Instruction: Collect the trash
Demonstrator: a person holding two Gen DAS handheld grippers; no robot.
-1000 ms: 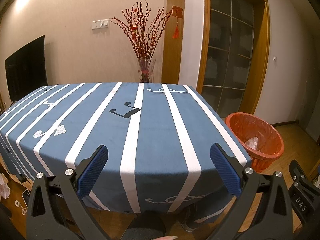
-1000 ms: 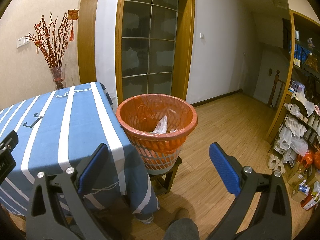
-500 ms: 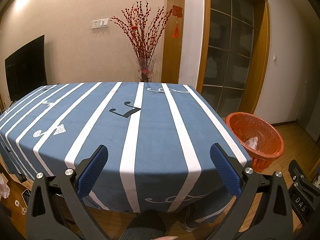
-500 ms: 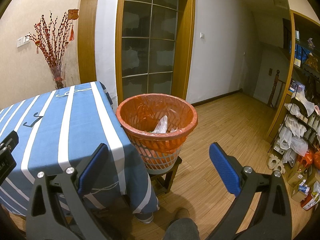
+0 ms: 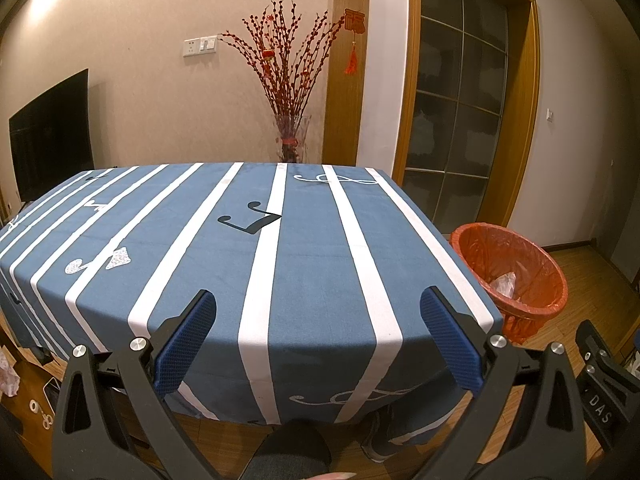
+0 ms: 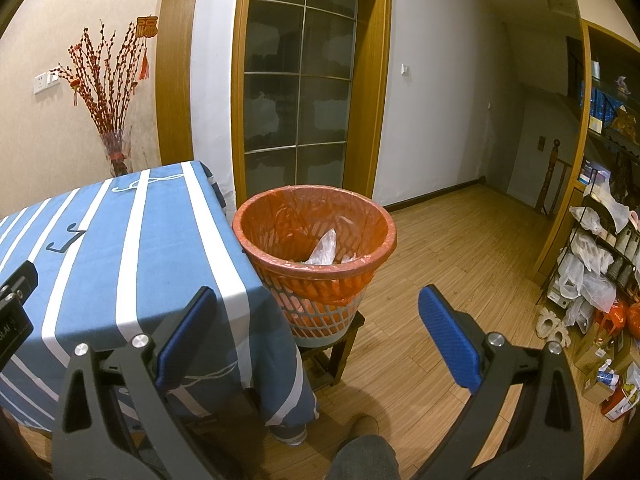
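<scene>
A waste basket with an orange-red liner [image 6: 316, 236] stands on a low dark stool right of the table. It holds a crumpled clear plastic bag [image 6: 323, 249] and shows in the left wrist view [image 5: 516, 276] too. My left gripper [image 5: 318, 340] is open and empty over the near edge of the table with the blue white-striped cloth [image 5: 312, 256]. My right gripper [image 6: 316, 340] is open and empty, held in front of and below the basket. No loose trash shows on the cloth.
A vase of red branches [image 5: 290, 136] stands behind the table by a wooden door frame. A dark TV [image 5: 48, 132] is at far left. A rack with bags and bottles [image 6: 596, 272] fills the right side. Wooden floor [image 6: 460, 256] lies beyond the basket.
</scene>
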